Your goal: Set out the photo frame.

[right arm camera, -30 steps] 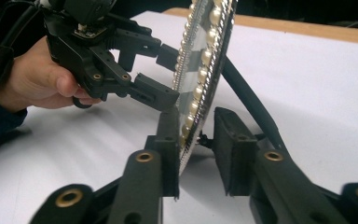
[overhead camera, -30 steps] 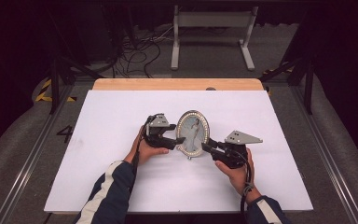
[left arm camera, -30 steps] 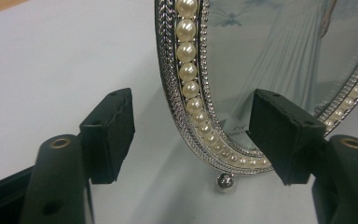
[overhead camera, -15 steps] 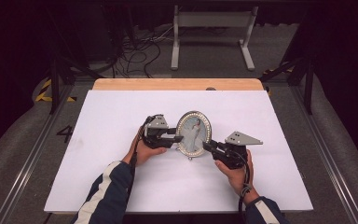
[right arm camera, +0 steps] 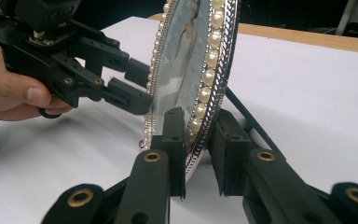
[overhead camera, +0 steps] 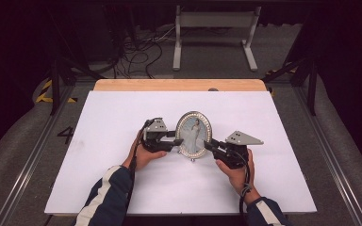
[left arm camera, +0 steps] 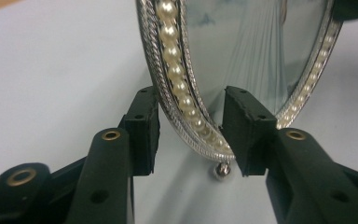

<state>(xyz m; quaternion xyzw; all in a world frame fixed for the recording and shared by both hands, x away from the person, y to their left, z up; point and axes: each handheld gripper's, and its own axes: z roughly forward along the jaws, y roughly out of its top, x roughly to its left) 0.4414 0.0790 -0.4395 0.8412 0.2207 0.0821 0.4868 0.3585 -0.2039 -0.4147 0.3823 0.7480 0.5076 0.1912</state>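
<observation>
- High view: an oval pearl-rimmed picture frame [overhead camera: 193, 134] stands upright mid-table [overhead camera: 264, 188], the left gripper [overhead camera: 173, 142] at its left edge, the right gripper [overhead camera: 210, 147] at its right; white table lies open all round the frame.
- Left gripper view: jaws apart, straddling the frame's lower rim [left arm camera: 186, 107] without clear contact; a small ball foot [left arm camera: 222, 169] below.
- Right gripper view: jaws clamped on the frame's rim [right arm camera: 205, 100]; a strut [right arm camera: 249, 119] slants down behind the frame.

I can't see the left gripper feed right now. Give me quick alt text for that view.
A silver oval picture frame edged with pearl beads stands upright on the white table, its lower rim between the left gripper's two black jaws, which are still parted with gaps either side. A small silver ball foot shows beneath the rim.
</observation>
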